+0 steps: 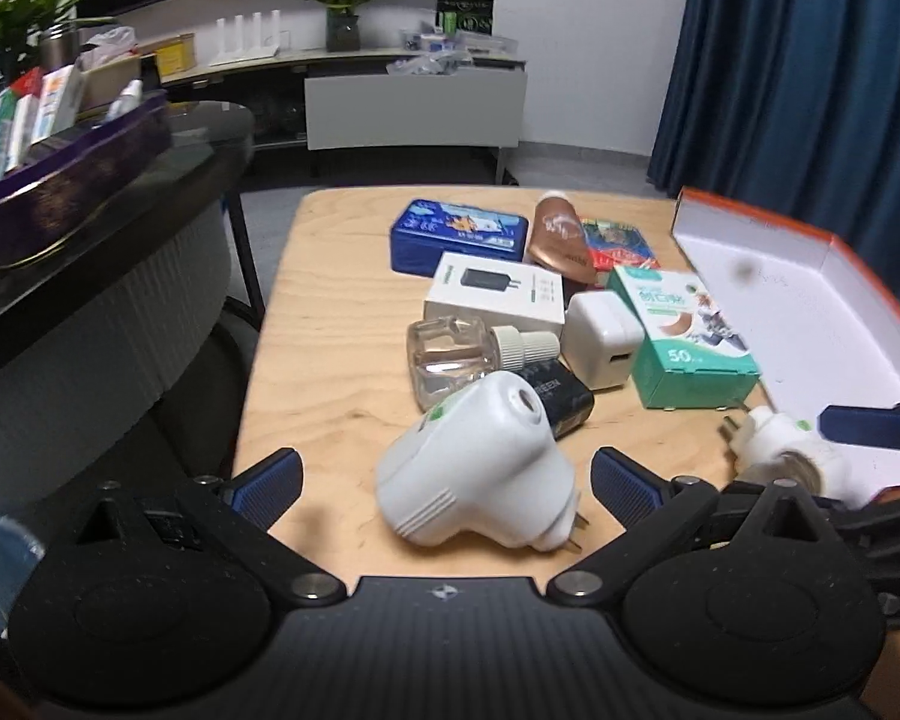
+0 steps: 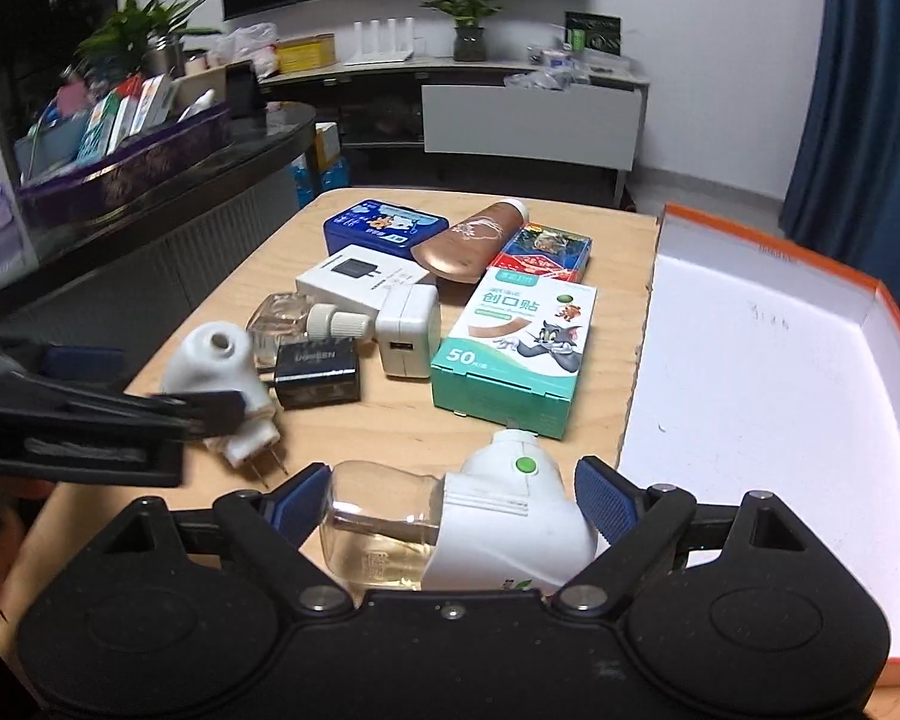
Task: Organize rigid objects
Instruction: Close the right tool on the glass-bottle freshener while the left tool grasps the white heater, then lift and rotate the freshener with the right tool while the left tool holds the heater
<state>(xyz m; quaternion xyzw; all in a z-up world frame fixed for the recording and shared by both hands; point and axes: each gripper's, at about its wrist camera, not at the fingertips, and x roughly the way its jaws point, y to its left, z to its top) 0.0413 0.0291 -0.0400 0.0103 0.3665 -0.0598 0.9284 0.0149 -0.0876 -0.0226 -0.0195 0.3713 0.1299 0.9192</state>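
Fingers of the left gripper (image 1: 444,471) spread wide, one on each side of a white plug-in heater (image 1: 474,462). Not touching it. Heater lying on its side on the wooden table (image 1: 330,360), metal prongs toward the camera.

Right gripper (image 2: 450,492) spread wide too, around a second white heater with a clear bottle (image 2: 498,528) stuck in it and a green dot on top. Blue pads very near both ends. Cannot tell if pinching or just close.

Just beyond, a green bandage box (image 2: 516,342) with a cartoon cat. Left of that, a white charger (image 2: 405,330), a black charger (image 2: 315,372) and a loose clear bottle (image 2: 288,318). On the right, a big orange box (image 2: 750,390), white inside.
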